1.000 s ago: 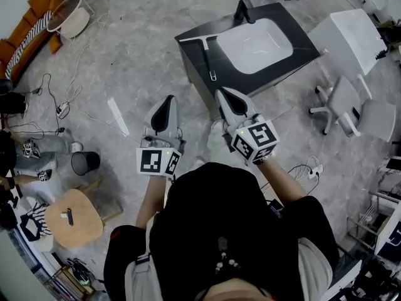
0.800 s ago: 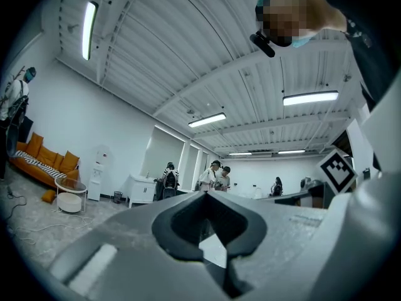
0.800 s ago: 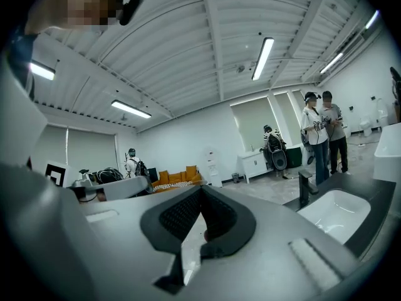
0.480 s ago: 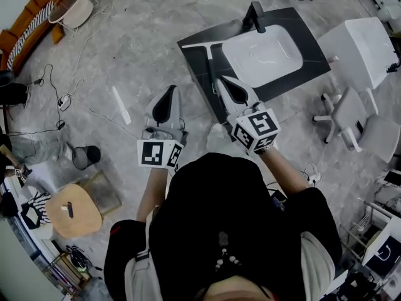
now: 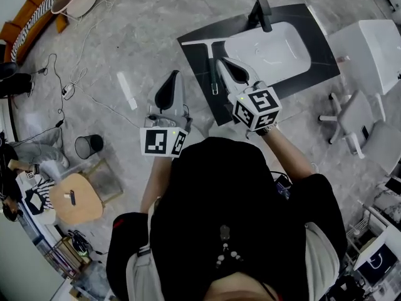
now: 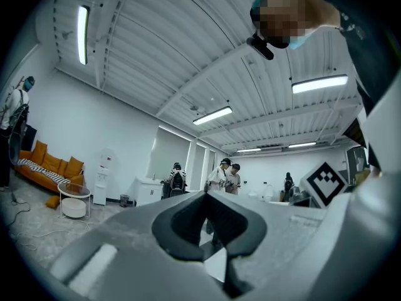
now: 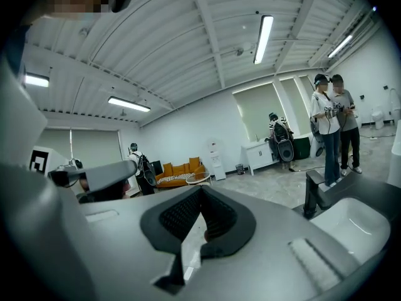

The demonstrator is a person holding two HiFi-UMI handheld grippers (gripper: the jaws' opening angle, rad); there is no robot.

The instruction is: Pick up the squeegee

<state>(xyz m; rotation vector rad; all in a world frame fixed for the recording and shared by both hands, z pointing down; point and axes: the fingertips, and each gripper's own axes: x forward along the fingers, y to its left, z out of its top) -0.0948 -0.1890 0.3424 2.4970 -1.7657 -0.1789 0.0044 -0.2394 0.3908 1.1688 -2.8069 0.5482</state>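
Note:
The squeegee (image 5: 206, 58) lies flat on the left part of a black counter (image 5: 301, 68), its blade at the far end and its thin handle running toward me. My right gripper (image 5: 220, 61) is shut and empty, its tip over the counter just right of the squeegee handle, apart from it. Also shut and empty, my left gripper (image 5: 174, 74) hangs over the floor left of the counter. The squeegee shows in neither gripper view. In the right gripper view the shut jaws (image 7: 202, 188) point level, past the white sink (image 7: 351, 221).
A white sink (image 5: 269, 49) with a black faucet (image 5: 262, 12) is set in the counter. White chair (image 5: 357, 121) and white cabinet (image 5: 369, 46) stand at right. Black bin (image 5: 88, 146), wooden stool (image 5: 75, 198), cables (image 5: 75, 83) and a white strip (image 5: 126, 90) are on the floor at left. People stand far off.
The person has stepped toward the counter. Both grippers moved forward, staying shut; the right tip now reaches over the counter beside the squeegee handle.

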